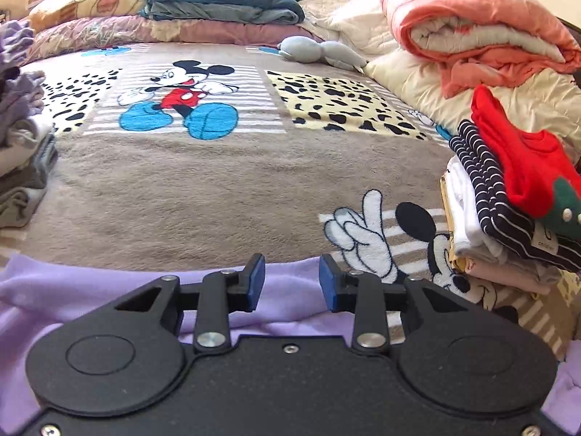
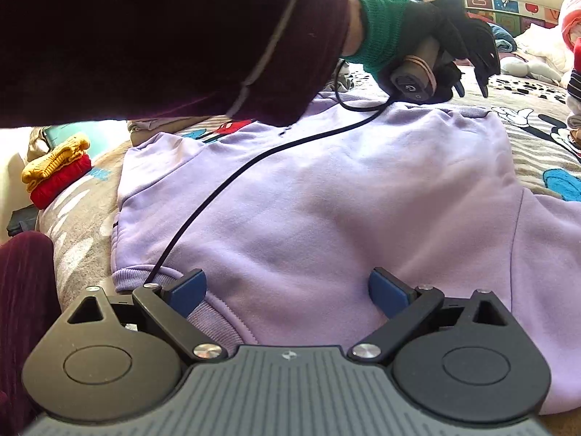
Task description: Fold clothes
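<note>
Clearly the fold wants both grippers taking matching edges of the lilac sweatshirt (image 2: 326,196), which lies flat on the bed, so the fleece turns over evenly without bunching. Nearest, the right gripper (image 2: 287,292) hovers with jaws spread wide over the ribbed hem, nothing pinched. The left gripper (image 1: 292,283) stands part open and empty above the soft edge. Beyond, the plush cartoon blanket (image 1: 203,189) looks grippy. Farther right, a neat stack of folded clothes (image 1: 508,196) waits; puffy quilts sit behind.

Right gripper (image 2: 287,292) spread wide over lilac sweatshirt (image 2: 326,196); nothing gripped.
</note>
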`<state>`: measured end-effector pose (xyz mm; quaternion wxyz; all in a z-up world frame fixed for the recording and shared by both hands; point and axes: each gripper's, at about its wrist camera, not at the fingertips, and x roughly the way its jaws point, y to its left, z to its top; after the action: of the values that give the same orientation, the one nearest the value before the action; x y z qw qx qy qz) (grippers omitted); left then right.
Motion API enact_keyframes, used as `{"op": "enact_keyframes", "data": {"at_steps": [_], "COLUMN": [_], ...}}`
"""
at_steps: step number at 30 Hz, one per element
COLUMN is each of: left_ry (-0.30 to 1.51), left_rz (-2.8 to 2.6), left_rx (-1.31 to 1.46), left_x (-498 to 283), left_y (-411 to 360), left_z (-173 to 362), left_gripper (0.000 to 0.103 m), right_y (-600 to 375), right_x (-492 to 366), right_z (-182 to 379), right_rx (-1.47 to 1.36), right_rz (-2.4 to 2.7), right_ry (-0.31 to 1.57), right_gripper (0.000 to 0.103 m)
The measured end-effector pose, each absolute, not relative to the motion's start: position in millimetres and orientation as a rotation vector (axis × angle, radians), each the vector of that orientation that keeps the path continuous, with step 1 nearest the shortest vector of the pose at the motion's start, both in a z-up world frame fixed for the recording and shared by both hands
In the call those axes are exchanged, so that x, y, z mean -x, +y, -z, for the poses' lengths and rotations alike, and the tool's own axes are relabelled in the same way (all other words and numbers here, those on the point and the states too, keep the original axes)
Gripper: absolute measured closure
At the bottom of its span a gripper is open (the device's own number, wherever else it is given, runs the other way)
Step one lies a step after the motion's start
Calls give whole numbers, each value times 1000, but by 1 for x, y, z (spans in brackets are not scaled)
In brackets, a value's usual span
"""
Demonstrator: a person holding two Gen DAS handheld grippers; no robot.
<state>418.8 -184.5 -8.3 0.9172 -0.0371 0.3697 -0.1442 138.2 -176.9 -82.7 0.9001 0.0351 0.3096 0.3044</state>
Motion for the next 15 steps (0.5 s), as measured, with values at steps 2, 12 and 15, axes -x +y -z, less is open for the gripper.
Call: {"op": "enact_keyframes", "data": {"at_steps": [2,12,15], "left_ry": [742,657,677], "left_rz": [283,143,149], "left_rx": [91,172,149], "left_x": [-398,-274,-254], "left_y": [-149,17,28], "left_z": [-3,-26,-16], "left_gripper": [71,71,71], "right_y": [-176,-169,-166], "right_x": [-138,-133,-130], "right_z": [83,83,82], "right_rx": [-67,-17,0], "right_rz": [-629,-607,-595], "right_ry": [637,625,620], "right_gripper": [6,5,5]}}
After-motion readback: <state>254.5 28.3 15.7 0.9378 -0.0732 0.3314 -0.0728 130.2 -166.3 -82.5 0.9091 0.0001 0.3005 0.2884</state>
